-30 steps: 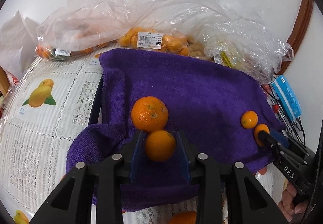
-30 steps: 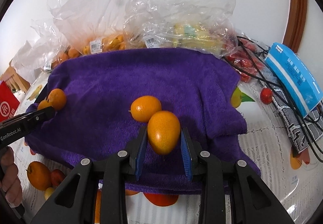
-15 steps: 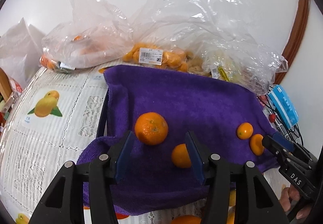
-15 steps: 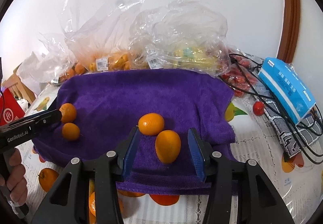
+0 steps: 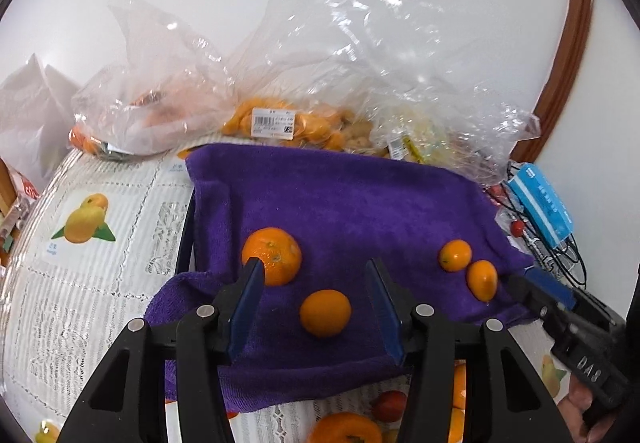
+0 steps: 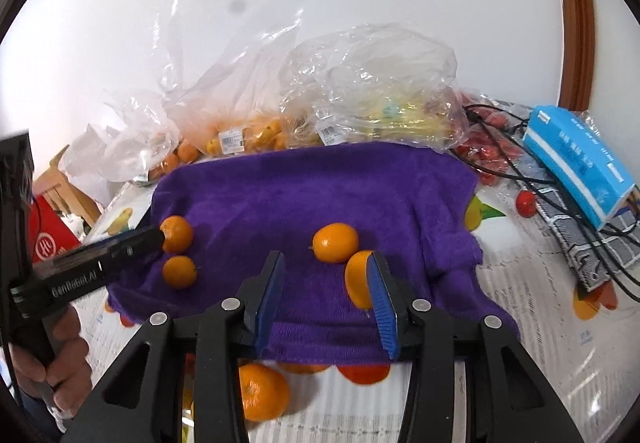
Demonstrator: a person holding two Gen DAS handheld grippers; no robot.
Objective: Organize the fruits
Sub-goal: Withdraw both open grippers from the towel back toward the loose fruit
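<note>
From the left wrist view, the left gripper (image 5: pixel 316 301) is wide open and holds nothing. A small orange (image 5: pixel 325 312) lies loose on the purple towel (image 5: pixel 360 203) between the blue fingers (image 5: pixel 246 301), touching neither. A bigger orange (image 5: pixel 272 255) sits just past the left finger, which hides part of it. Far right on the towel lie two small fruits, a round one (image 5: pixel 455 255) and an oval one (image 5: pixel 482 280), close together. Only this view shows the mango picture (image 5: pixel 86 223) on the tablecloth.

From the right wrist view, the right gripper (image 6: pixel 326 301) is open too. The oval fruit (image 6: pixel 360 279) lies on the towel, half hidden behind the right finger; I cannot tell if they touch. Only here can you see the blue box (image 6: pixel 580 169), red cherry tomatoes (image 6: pixel 494 155) and a hand (image 6: pixel 60 355) holding the other gripper. Fruit at the towel's near edge is partly covered.
</note>
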